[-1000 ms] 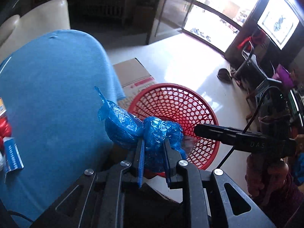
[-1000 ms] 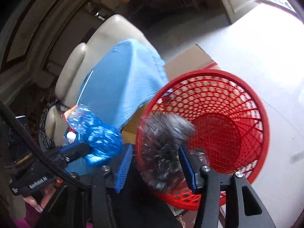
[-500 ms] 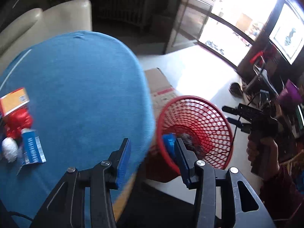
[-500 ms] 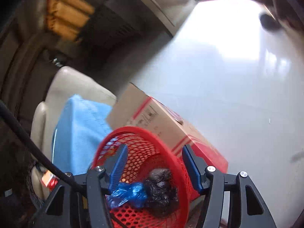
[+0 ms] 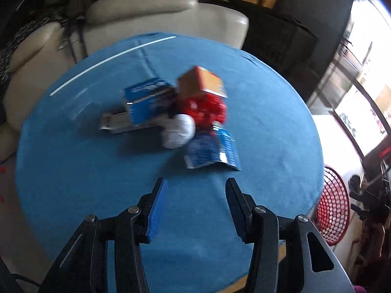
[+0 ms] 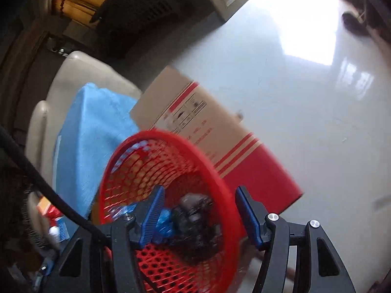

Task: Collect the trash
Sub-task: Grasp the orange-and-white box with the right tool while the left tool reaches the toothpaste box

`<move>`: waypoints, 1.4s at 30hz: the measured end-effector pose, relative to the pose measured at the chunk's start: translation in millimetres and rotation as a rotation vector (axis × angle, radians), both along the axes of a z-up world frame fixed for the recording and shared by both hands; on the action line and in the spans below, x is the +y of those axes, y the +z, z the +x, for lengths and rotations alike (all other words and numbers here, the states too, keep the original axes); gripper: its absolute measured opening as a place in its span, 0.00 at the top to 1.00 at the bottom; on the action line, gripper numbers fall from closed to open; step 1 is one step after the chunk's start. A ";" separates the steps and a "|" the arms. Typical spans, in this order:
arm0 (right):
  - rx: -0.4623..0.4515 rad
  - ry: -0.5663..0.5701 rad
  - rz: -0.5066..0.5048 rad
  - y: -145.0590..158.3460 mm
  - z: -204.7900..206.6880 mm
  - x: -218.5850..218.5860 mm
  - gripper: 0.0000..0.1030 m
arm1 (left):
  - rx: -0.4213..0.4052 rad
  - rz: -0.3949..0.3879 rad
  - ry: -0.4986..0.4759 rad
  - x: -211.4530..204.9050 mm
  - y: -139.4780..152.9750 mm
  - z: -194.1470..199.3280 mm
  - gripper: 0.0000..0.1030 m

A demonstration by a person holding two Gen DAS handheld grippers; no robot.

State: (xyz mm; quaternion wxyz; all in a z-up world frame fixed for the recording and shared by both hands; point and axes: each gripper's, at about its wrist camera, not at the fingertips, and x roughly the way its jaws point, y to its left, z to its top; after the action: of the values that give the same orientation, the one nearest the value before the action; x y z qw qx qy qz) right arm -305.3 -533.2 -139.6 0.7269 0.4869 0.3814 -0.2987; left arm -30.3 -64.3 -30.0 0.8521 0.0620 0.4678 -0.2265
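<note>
Trash lies heaped on the round blue table (image 5: 73,171): a blue box (image 5: 146,100), an orange-topped carton (image 5: 202,83), a red crumpled wrapper (image 5: 205,112), a white paper ball (image 5: 178,131) and a flat blue packet (image 5: 211,151). My left gripper (image 5: 195,183) hovers just short of the packet, its jaws opening, nothing between them. The red mesh basket (image 6: 171,138) holds a crumpled black bag (image 6: 195,214) and a blue plastic bag (image 6: 163,219). Above it my right gripper (image 6: 199,190) stands open, with no trash between its fingers.
The red basket (image 5: 332,202) stands on the floor off the table's right edge, against a cardboard box (image 6: 195,122) with red stripes. A cream sofa (image 5: 146,9) backs the table. Pale glossy floor (image 6: 305,97) stretches beyond the box.
My left gripper let the blue bag go into the basket and swung back left over the table's trash heap. My right gripper dropped the black bag into the basket and opened.
</note>
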 end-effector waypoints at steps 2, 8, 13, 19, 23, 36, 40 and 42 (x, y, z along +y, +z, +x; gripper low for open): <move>0.048 -0.059 -0.144 24.6 -3.9 -7.5 0.37 | -0.011 -0.012 0.037 14.0 0.3 8.2 0.50; -0.094 0.106 -0.290 100.8 44.4 15.7 0.37 | -0.013 -0.044 0.077 26.5 -1.2 20.3 0.47; -0.237 0.451 -0.177 115.4 149.6 83.7 0.37 | 0.022 -0.083 0.099 42.6 -4.3 49.0 0.47; -0.335 0.654 0.118 112.2 262.7 146.6 0.37 | -0.058 -0.043 0.036 43.0 8.5 91.7 0.31; -0.319 0.643 0.301 95.3 326.7 171.3 0.37 | -0.071 -0.009 -0.129 26.9 5.8 121.9 0.26; -0.148 0.431 0.554 40.3 435.4 195.3 0.35 | -0.046 0.145 -0.459 -21.3 -20.8 166.5 0.26; -0.088 0.422 0.499 48.8 446.5 196.4 0.30 | -0.026 0.145 -0.489 -28.2 -25.8 176.6 0.26; -0.035 0.456 0.459 50.3 459.3 207.8 0.30 | -0.003 0.137 -0.480 -30.4 -29.9 182.4 0.26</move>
State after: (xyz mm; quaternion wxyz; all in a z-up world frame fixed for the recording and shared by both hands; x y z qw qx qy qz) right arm 154.0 -325.4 -89.3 0.6528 0.5449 0.5256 -0.0259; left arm 152.0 -94.7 -59.9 0.7684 0.2295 0.4525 -0.3901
